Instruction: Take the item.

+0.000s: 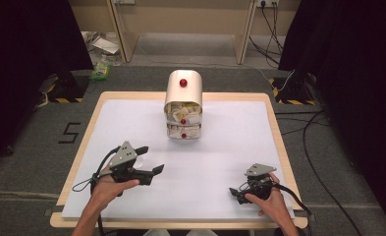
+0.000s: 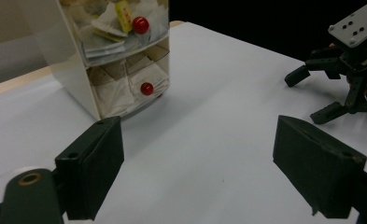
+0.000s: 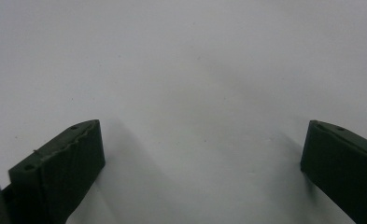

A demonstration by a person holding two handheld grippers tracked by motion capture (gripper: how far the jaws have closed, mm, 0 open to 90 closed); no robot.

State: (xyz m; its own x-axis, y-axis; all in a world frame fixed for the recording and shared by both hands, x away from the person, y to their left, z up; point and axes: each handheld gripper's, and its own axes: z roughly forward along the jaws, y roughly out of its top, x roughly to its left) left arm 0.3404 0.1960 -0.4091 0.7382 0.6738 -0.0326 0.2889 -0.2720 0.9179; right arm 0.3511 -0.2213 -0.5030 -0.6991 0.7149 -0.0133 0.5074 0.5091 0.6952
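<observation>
High view: both tools, left (image 1: 151, 158) and right (image 1: 235, 192), spread empty short of the drawer unit (image 1: 183, 105); next, likely pinching a red knob (image 1: 183, 121) ahead.

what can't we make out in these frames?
- Drawer unit: high view too small to identify the papers inside; top cut off by the left gripper view's upper edge.
- Left tongs: own view blurs the near jaws.
- Right tongs: own view cuts both jaws off at the bottom and right edges; the table looks featureless.
</observation>
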